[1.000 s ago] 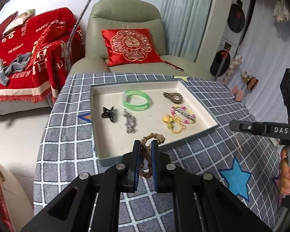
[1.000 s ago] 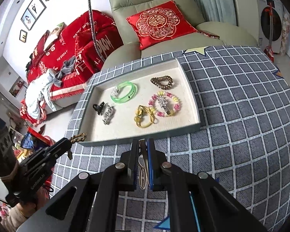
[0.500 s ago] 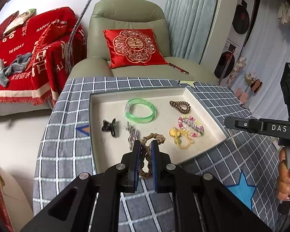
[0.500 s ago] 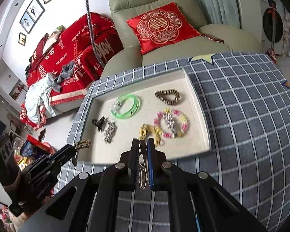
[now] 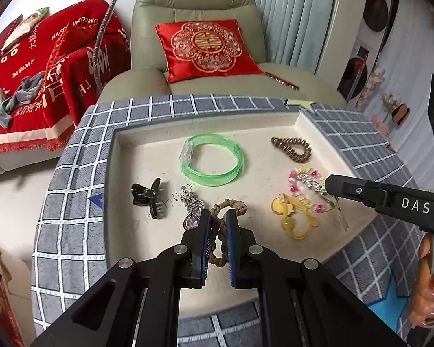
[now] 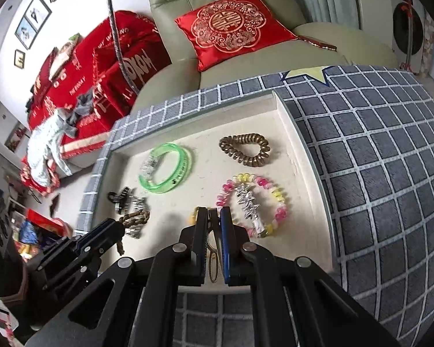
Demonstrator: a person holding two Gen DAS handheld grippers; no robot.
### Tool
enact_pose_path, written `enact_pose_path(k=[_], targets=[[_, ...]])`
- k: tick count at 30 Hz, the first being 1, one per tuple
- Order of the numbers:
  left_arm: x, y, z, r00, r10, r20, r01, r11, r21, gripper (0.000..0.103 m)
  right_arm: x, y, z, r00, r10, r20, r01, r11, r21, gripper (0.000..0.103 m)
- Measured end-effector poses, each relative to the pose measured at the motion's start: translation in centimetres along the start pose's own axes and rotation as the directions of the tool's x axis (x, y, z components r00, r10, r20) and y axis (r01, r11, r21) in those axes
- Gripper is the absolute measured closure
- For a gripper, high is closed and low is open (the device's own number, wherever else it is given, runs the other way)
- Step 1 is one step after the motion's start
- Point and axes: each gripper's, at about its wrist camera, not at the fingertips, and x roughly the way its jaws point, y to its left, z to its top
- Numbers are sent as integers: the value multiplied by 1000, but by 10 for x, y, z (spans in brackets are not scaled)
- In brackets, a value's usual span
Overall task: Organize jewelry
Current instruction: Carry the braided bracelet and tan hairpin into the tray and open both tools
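Note:
My left gripper (image 5: 218, 214) is shut on a brown braided cord bracelet (image 5: 231, 204) and hangs over the near part of the beige tray (image 5: 110, 173). My right gripper (image 6: 214, 214) is shut on a thin gold hair clip (image 6: 212, 260), low over the tray's (image 6: 292, 133) front middle. Inside lie a green bangle (image 5: 214, 159), a brown coil hair tie (image 5: 292, 149), a pink and yellow bead bracelet (image 6: 277, 196), a yellow piece (image 5: 289, 217), a black claw clip (image 5: 147, 196) and a silver-pink pendant (image 5: 192, 211).
The tray sits on a grey checked tablecloth (image 6: 376, 173) with star patches. Behind the table stand a green armchair (image 5: 193, 0) with a red cushion (image 5: 208, 46) and a red-covered sofa (image 5: 29, 66). A hand (image 5: 428, 289) holds the right gripper's handle.
Both grippers have moved forward and down, from the table's near edge to over the tray. Each still holds its piece.

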Motion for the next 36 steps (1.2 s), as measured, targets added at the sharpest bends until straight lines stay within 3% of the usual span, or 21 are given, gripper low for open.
enact_pose_path(k=[11, 18, 30, 36], targets=[[24, -6, -10, 998, 41, -49, -39, 999, 36, 78, 34, -2, -1, 997, -58, -41, 56, 997, -48, 94], [26, -10, -11, 997, 53, -51, -50, 997, 53, 78, 33, 2, -2, 996, -76, -35, 74, 995, -71, 94], [25, -9, -11, 998, 52, -47, -49, 997, 53, 77, 34, -1, -1, 997, -61, -38, 59, 997, -42, 93], [19, -10, -8, 998, 53, -32, -52, 998, 41, 77, 33, -8, -1, 999, -1, -52, 2, 1000, 14, 93]])
